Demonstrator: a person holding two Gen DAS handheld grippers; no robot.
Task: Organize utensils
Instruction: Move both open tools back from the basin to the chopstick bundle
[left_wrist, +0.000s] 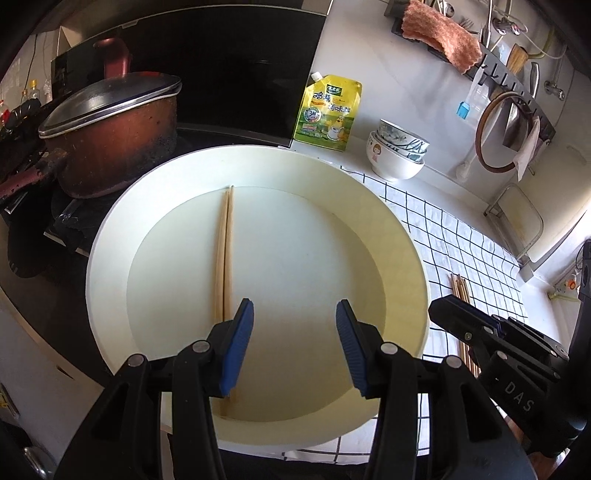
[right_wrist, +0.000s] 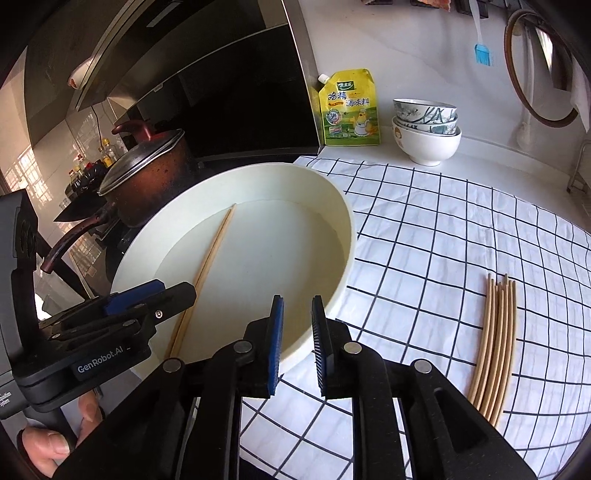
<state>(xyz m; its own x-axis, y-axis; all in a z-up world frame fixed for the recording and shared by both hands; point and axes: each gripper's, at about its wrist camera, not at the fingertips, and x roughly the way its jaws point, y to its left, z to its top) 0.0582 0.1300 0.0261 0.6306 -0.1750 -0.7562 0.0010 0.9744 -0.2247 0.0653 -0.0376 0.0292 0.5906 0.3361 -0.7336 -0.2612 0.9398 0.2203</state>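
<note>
A pair of wooden chopsticks (left_wrist: 223, 254) lies side by side in a large cream round tray (left_wrist: 110, 236), left of its middle; the pair also shows in the right wrist view (right_wrist: 207, 269). My left gripper (left_wrist: 294, 317) is open and empty, held over the tray's near part, just right of the chopsticks. It also shows in the right wrist view (right_wrist: 147, 302). My right gripper (right_wrist: 297, 314) is open by a narrow gap and empty, at the tray's (right_wrist: 343, 236) near right rim. Several more chopsticks (right_wrist: 495, 339) lie in a bundle on the checked cloth to its right.
A brown lidded pot (left_wrist: 110, 147) stands on the stove left of the tray. A yellow seasoning pouch (left_wrist: 328, 110) and stacked bowls (left_wrist: 397, 151) stand behind. A white checked cloth (right_wrist: 443, 229) covers the counter. Wall racks hold a pink cloth (left_wrist: 439, 35).
</note>
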